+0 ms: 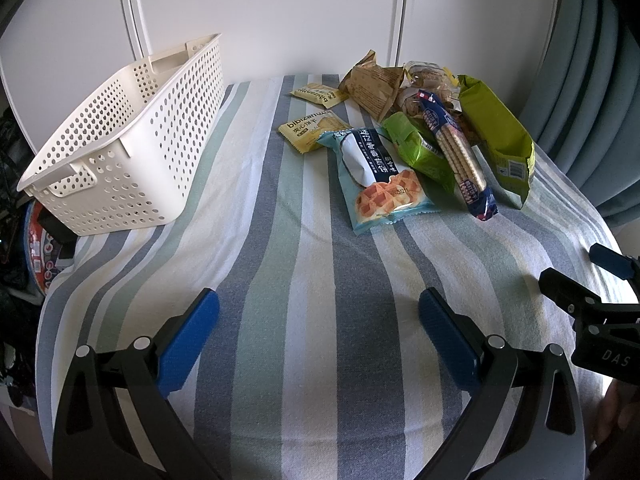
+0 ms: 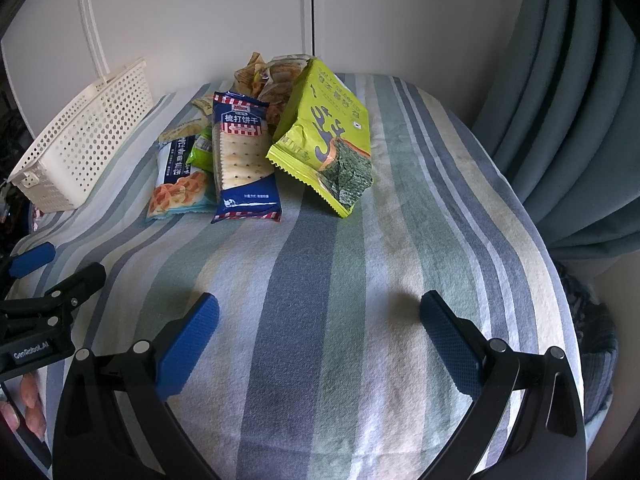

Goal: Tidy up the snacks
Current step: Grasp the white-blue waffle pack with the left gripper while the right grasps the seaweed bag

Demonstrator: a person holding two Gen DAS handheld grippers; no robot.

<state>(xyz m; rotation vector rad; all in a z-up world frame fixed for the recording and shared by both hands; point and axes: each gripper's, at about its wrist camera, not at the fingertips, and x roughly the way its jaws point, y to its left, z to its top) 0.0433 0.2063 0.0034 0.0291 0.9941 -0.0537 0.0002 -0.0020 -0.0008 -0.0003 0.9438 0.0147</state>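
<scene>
A pile of snack packets lies at the far side of the striped cloth: a light-blue waffle packet (image 1: 380,180) (image 2: 180,184), a dark-blue cracker packet (image 1: 456,148) (image 2: 244,160), a yellow-green seaweed bag (image 1: 500,136) (image 2: 328,136), a small green packet (image 1: 420,148), two yellow biscuit packets (image 1: 312,130) and brown wrappers (image 1: 372,84). An empty white perforated basket (image 1: 120,140) (image 2: 80,140) stands at the far left. My left gripper (image 1: 319,320) is open over bare cloth near the front. My right gripper (image 2: 319,320) is open too, well short of the pile, holding nothing.
The striped cloth (image 1: 280,260) covers a rounded table. Blue curtains (image 2: 560,120) hang at the right, white cupboard doors (image 1: 280,8) stand behind. Dark clutter (image 1: 16,280) sits below the table's left edge. A hand (image 2: 24,404) shows at the lower left of the right wrist view.
</scene>
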